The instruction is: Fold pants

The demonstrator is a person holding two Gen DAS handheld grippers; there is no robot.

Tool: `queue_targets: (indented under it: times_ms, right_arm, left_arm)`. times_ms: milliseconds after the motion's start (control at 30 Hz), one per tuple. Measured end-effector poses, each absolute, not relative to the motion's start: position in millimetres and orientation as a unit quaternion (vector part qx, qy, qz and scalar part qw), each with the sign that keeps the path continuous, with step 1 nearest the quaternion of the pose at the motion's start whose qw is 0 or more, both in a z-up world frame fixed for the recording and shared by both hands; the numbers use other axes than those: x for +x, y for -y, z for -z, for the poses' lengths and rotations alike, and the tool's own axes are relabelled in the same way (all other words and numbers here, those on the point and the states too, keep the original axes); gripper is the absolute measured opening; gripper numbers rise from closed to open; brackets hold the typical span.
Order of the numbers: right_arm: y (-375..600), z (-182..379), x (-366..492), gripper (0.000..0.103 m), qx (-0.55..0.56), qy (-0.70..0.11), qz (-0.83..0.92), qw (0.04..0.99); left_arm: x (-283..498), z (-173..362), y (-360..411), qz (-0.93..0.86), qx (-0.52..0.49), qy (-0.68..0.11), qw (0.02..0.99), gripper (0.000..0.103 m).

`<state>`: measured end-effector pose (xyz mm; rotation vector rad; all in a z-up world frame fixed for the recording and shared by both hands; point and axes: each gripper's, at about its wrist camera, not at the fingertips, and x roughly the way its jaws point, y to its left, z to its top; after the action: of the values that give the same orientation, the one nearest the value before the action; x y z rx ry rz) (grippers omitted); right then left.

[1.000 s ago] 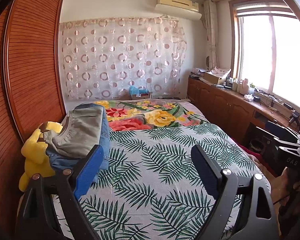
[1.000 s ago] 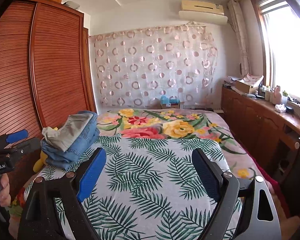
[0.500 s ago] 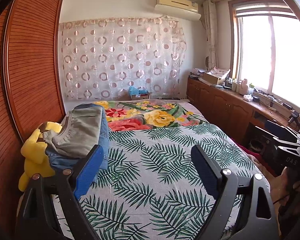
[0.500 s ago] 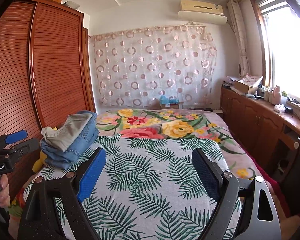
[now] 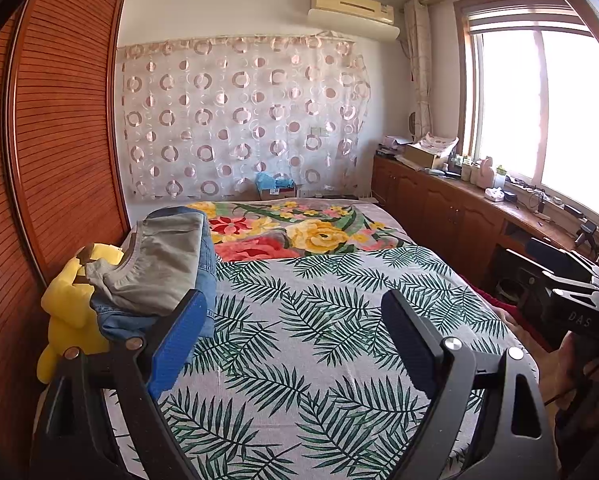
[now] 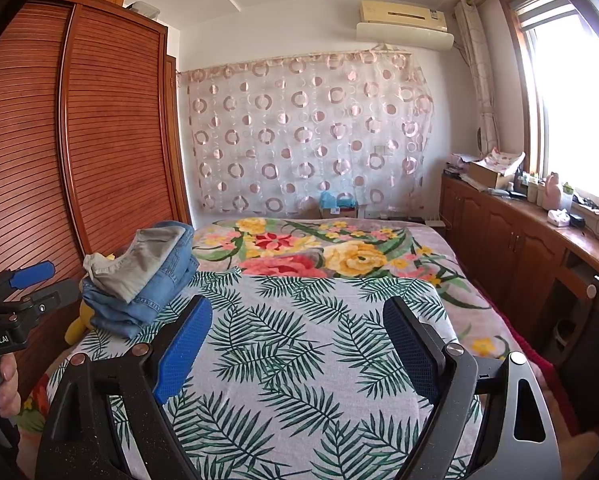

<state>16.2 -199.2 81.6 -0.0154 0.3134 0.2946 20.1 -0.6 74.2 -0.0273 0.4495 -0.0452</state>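
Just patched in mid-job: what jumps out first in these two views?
The bed's palm-leaf spread fills the middle, bare between both open tools: left tool, right tool. At its left edge by the wooden wardrobe sits a stack of folded pants, grey over denim, with a yellow plush toy tucked behind.
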Motion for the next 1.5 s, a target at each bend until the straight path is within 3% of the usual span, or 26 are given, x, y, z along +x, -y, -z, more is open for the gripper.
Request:
queue_targets:
  times_ms: [1500]
  right_arm:
    - [203.3,-77.0,16.9,0.088,-0.008,-0.152,-0.147,0.977]
  left_arm:
    - [17.2,-73.1,2.6,0.024,-0.013,-0.220,0.975,0.089]
